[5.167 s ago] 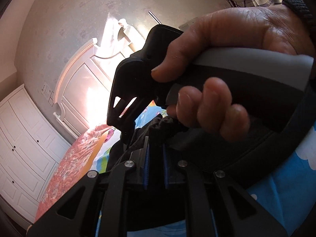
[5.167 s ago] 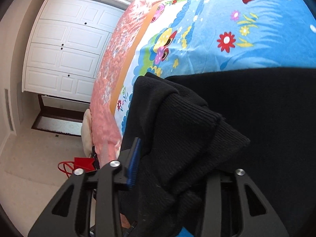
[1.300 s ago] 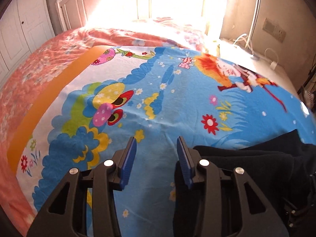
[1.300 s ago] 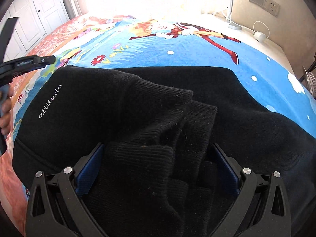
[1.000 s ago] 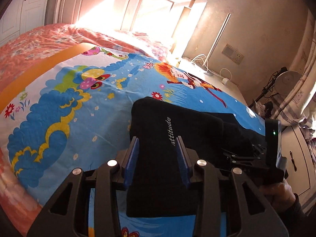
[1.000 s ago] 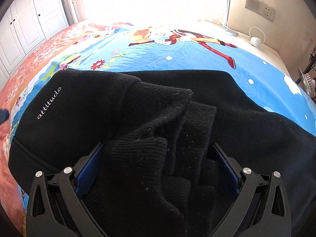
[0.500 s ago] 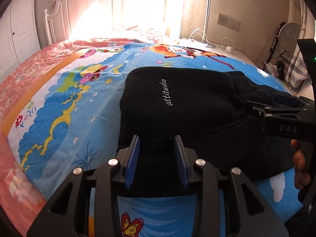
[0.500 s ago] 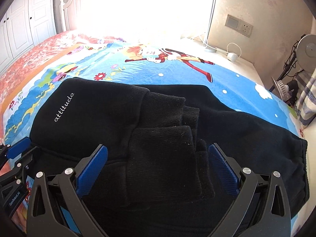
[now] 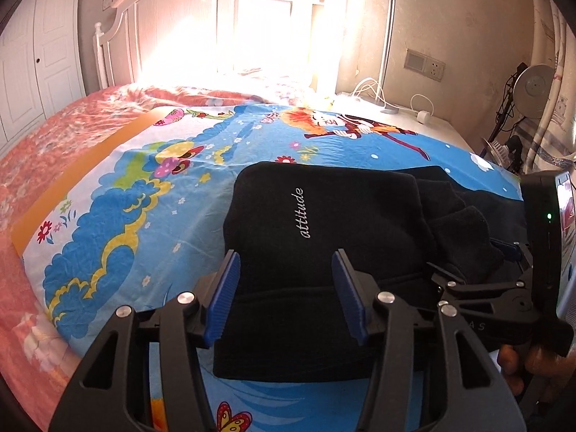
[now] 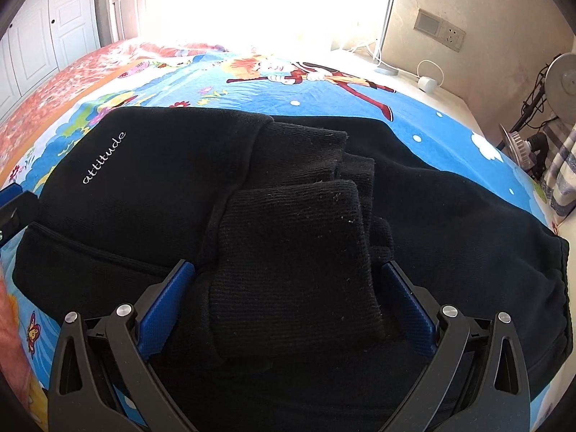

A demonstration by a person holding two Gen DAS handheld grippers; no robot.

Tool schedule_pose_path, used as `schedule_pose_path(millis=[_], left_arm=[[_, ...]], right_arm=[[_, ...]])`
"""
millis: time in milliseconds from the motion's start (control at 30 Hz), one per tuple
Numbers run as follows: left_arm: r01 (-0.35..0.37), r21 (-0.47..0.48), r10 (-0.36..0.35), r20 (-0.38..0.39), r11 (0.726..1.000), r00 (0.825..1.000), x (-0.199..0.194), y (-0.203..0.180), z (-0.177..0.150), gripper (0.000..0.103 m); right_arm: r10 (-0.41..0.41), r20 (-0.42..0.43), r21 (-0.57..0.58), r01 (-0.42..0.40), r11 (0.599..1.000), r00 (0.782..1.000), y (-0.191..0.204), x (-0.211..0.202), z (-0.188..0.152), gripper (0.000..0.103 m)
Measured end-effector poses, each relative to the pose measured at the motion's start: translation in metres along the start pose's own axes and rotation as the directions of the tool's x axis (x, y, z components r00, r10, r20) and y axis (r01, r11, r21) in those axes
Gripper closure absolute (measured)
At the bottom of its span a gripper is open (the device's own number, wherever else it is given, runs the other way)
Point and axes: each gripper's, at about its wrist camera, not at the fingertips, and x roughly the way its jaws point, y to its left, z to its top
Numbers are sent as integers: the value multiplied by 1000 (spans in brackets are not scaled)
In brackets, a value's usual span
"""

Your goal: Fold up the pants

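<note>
One word, "attitude", stitched white on folded black pants [image 9: 324,252].

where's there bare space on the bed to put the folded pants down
Free: the blue cartoon sheet left of the black pants, up to the orange border, and the strip beyond them toward the headboard. Crowded: the right side, where the right tongs sit over the bunched cuffs.
</note>
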Motion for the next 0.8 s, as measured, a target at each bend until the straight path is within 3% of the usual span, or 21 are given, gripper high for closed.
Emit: schedule_pose_path(millis=[33, 100, 433, 567, 667, 733, 800], left_arm=[[2, -6, -2, -17, 1000, 1000, 6, 2, 1, 75], [-6, -41, 3, -68, 999, 998, 22, 11, -2, 79], [31, -78, -38, -89, 996, 995, 37, 23, -11, 77], [66, -120, -74, -63, 991, 995, 37, 29, -13, 77], [96, -151, -104, -46, 984, 994, 36, 34, -15, 77], [127, -177, -134, -31, 976, 990, 34, 39, -17, 77], [189, -233, -193, 3, 954, 981, 30, 50, -20, 77]], right_arm=[[7, -3, 4, -7, 1000, 1000, -1, 0, 0, 5], [16, -7, 9, -16, 1000, 1000, -2, 1, 0, 5], [32, -7, -7, -32, 999, 999, 0, -9, 8, 5], [153, 77, -105, -145, 984, 985, 19, -34, 43, 5], [292, 23, -144, -286, 947, 956, 44, -23, 81, 5], [317, -25, -172, -316, 933, 948, 63, -1, 101, 9], [321, -102, -193, -335, 922, 941, 79, 30, 114, 19]])
